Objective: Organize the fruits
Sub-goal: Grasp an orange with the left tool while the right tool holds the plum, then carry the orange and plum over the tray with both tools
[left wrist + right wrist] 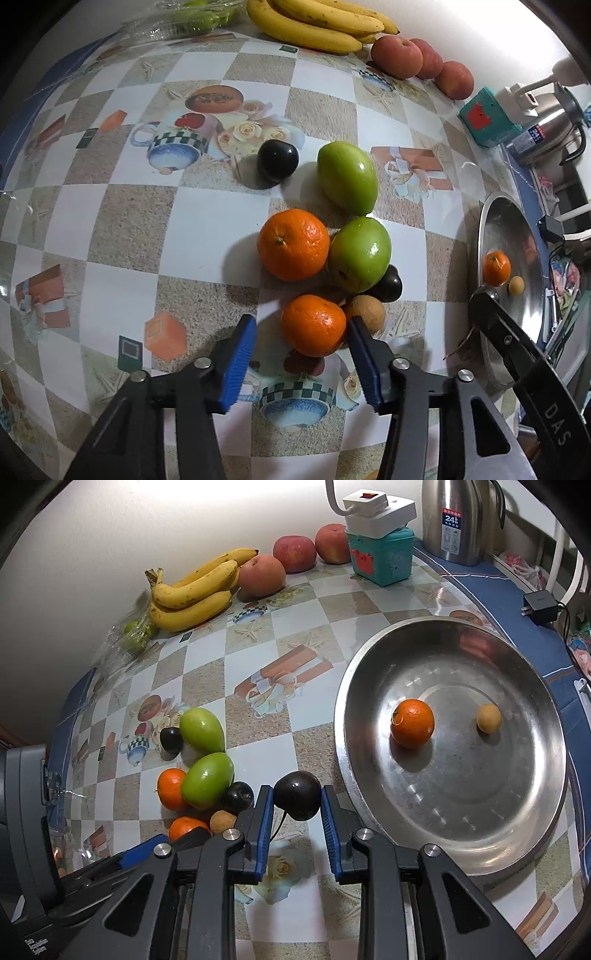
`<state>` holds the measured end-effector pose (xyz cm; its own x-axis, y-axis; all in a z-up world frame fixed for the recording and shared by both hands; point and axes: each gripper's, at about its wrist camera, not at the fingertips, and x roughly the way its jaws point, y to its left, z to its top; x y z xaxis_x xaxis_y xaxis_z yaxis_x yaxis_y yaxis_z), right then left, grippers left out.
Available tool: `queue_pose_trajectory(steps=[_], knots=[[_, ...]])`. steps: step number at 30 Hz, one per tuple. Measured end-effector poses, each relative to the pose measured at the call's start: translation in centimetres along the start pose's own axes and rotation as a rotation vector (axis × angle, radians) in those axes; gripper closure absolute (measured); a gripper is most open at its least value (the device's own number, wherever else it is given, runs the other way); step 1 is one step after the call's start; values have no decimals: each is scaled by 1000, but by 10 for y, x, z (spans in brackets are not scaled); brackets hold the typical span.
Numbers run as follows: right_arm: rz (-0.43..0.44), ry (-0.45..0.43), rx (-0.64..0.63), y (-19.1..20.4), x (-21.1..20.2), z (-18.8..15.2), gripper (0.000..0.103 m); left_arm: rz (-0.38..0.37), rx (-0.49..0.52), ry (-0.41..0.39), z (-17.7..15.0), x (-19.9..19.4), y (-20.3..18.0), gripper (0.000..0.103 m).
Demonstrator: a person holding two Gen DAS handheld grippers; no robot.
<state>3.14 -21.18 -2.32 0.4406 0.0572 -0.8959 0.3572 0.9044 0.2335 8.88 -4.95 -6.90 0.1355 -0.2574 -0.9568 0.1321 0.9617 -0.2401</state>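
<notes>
Left gripper (301, 345) is straddling a tangerine (314, 325) on the tablecloth (207, 236); its right pad looks to be touching the peel, its left pad is standing clear, so nothing is gripped. A longan (367, 312) is sitting just behind that right pad. Right gripper (297, 805) is clamping a dark plum (297, 799) between both pads, beside the steel pan (517, 812), which is holding an orange (412, 722) and a small longan (489, 718).
</notes>
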Motion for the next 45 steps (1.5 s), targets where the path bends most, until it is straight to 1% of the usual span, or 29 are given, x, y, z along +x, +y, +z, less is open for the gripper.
queue_pose_trajectory(steps=[4,7,11,15,21,24,27,32,41,45], knots=[[6,4,4,-1,0,0,76,-22,8,-6,1,-1,-3,64],[8,7,10,-2,1,0,76,-1,35,-12,1,-1,-8,64],[14,9,16,-3,1,0,76,-17,33,-18,1,-6,-7,65],[27,0,21,-4,-4,1,76,-5,11,-51,4,-17,-3,65],[42,-34,33,-7,-16,3,76,-11,-9,-127,3,-41,2,65],[38,-48,48,-14,-21,5,76,-27,-4,-142,3,-48,0,65],[17,-60,86,-28,-25,8,76,-42,24,-143,2,-48,-9,65],[-46,-82,180,-65,-31,12,76,-81,84,-151,-2,-49,-31,65],[-138,-128,300,-117,-44,16,76,-115,225,-176,-17,-50,-79,65],[-161,-145,341,-133,-50,14,76,-130,315,-199,-28,-50,-107,65]])
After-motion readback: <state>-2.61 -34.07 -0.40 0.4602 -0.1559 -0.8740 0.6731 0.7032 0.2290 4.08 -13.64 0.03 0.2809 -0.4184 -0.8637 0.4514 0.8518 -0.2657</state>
